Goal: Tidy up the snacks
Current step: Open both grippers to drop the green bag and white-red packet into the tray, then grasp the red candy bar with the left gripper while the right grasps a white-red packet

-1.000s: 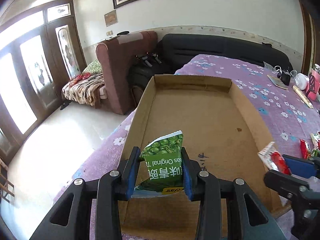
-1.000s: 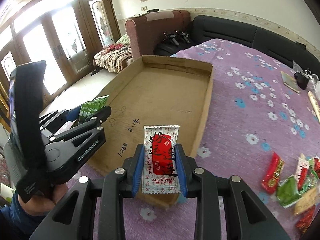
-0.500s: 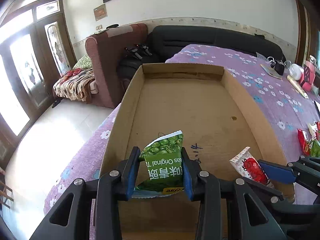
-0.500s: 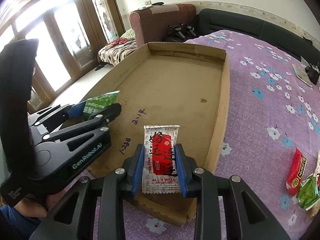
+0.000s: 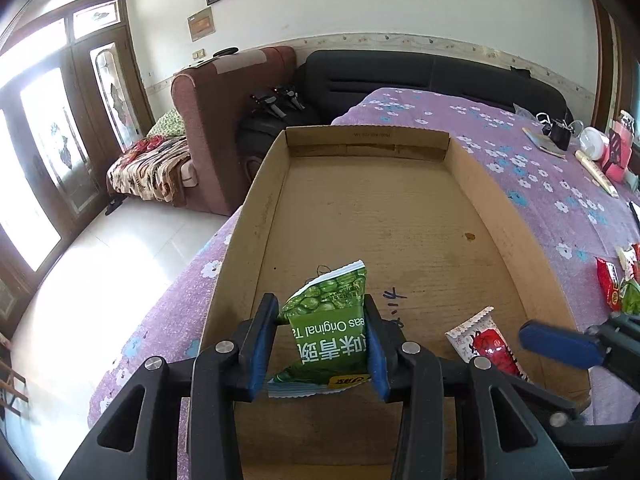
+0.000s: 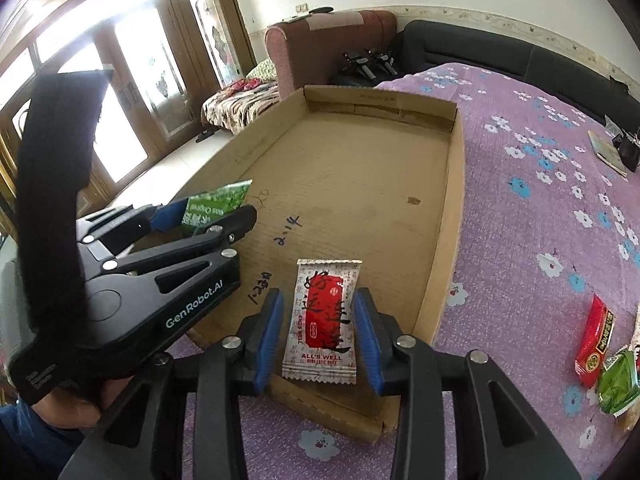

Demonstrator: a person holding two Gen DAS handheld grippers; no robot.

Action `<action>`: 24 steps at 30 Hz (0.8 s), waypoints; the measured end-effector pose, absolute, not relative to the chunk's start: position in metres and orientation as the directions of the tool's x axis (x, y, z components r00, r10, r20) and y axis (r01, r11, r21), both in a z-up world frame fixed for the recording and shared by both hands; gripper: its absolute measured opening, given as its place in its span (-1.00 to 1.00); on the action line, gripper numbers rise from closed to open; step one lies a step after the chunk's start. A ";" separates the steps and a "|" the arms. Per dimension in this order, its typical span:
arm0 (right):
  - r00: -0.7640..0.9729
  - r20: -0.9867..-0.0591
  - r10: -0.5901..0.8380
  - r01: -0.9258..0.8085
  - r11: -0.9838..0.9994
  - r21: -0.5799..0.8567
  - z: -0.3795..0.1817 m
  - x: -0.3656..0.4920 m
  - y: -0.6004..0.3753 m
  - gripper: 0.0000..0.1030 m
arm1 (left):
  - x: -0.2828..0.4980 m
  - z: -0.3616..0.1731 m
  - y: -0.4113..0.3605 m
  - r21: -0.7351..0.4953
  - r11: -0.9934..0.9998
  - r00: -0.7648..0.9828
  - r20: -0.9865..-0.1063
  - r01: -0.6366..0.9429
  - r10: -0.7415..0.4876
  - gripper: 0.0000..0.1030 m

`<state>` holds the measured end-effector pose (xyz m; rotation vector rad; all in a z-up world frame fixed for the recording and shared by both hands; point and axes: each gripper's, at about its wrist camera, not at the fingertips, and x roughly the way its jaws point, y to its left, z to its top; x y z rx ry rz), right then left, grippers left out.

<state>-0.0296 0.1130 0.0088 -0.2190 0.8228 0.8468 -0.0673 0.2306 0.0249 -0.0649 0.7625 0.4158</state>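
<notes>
My left gripper (image 5: 322,340) is shut on a green pea snack packet (image 5: 330,332) and holds it over the near end of a shallow cardboard tray (image 5: 476,172). My right gripper (image 6: 320,328) is shut on a white and red snack packet (image 6: 322,320), over the tray's near right corner (image 6: 444,280). The left gripper (image 6: 216,216) with its green packet (image 6: 216,206) shows at the left of the right wrist view. The red packet (image 5: 486,346) and a blue fingertip (image 5: 560,344) of the right gripper show at the right of the left wrist view.
The tray lies on a purple flowered cloth (image 6: 540,200). Several loose snack packets (image 6: 600,352) lie on the cloth to the right of the tray. Small items (image 5: 592,148) sit at the far right. A maroon armchair (image 5: 224,112) and black sofa (image 5: 420,76) stand behind.
Both grippers have moved forward over the tray's near end, each still holding its packet. The right gripper came closer beside the left one.
</notes>
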 end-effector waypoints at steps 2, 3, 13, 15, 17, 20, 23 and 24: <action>0.405 -0.703 0.584 -0.731 0.669 0.136 0.018 -0.032 0.108 -0.04 | -0.069 0.026 0.232 0.083 0.919 0.653 -0.678 -0.387 0.336 -0.13; 0.430 -0.690 0.582 -0.721 0.681 0.125 0.024 -0.034 0.103 0.08 | -0.070 0.026 0.232 0.079 0.920 0.657 -0.676 -0.385 0.333 -0.11; 0.657 -0.588 0.471 -0.499 0.857 0.130 0.068 -0.031 0.011 0.49 | -0.080 0.033 0.225 0.090 0.924 0.695 -0.633 -0.371 0.341 0.41; 0.672 -0.583 0.457 -0.425 0.882 0.201 0.071 -0.020 -0.021 0.49 | -0.081 0.034 0.224 0.091 0.927 0.699 -0.632 -0.363 0.335 0.41; 0.688 -0.580 0.437 -0.353 0.899 0.259 0.073 -0.006 -0.049 0.49 | -0.081 0.036 0.221 0.083 0.932 0.702 -0.636 -0.352 0.321 0.41; 0.706 -0.594 0.386 -0.247 0.920 0.304 0.071 0.011 -0.098 0.48 | -0.082 0.045 0.212 0.066 0.942 0.714 -0.635 -0.329 0.294 0.41; 0.713 -0.635 0.297 -0.140 0.948 0.286 0.066 0.024 -0.137 0.47 | -0.082 0.059 0.201 0.038 0.956 0.734 -0.632 -0.290 0.248 0.49; 0.716 -0.645 0.268 -0.112 0.956 0.272 0.062 0.027 -0.149 0.47 | -0.080 0.064 0.196 0.016 0.964 0.739 -0.639 -0.264 0.213 0.57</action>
